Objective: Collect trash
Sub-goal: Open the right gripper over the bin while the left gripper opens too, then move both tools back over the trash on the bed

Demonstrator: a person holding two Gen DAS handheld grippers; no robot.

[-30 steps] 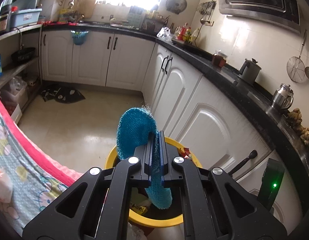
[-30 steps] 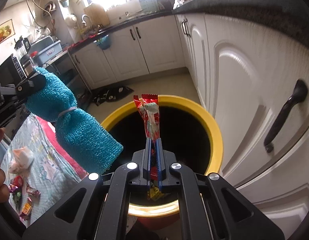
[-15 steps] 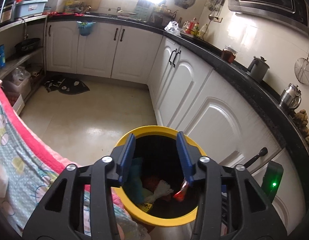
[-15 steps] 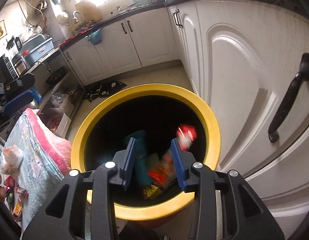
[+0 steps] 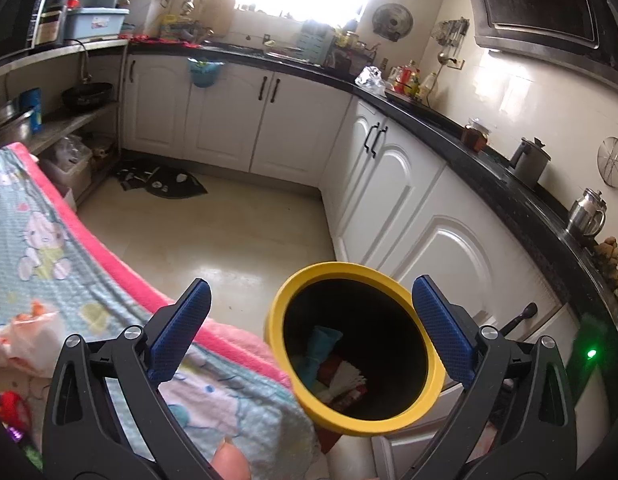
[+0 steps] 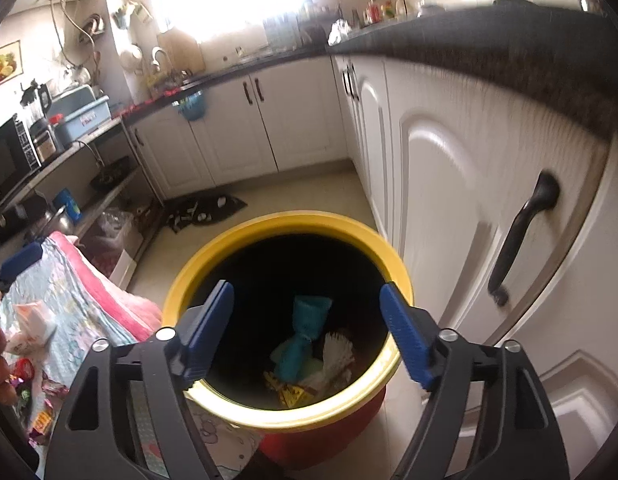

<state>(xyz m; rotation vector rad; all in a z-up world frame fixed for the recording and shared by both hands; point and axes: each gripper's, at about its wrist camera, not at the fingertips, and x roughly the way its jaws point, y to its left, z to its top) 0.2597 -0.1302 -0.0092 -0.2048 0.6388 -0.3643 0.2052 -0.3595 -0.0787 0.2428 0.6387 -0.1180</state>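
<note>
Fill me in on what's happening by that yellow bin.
A person is clearing trash with two hand-held grippers. Both the left hand-held gripper and the right hand-held gripper are open and empty above the yellow-rimmed bin. A teal scrubber lies inside the bin with wrappers. More wrappers lie on the patterned cloth to the left, not yet collected.
</note>
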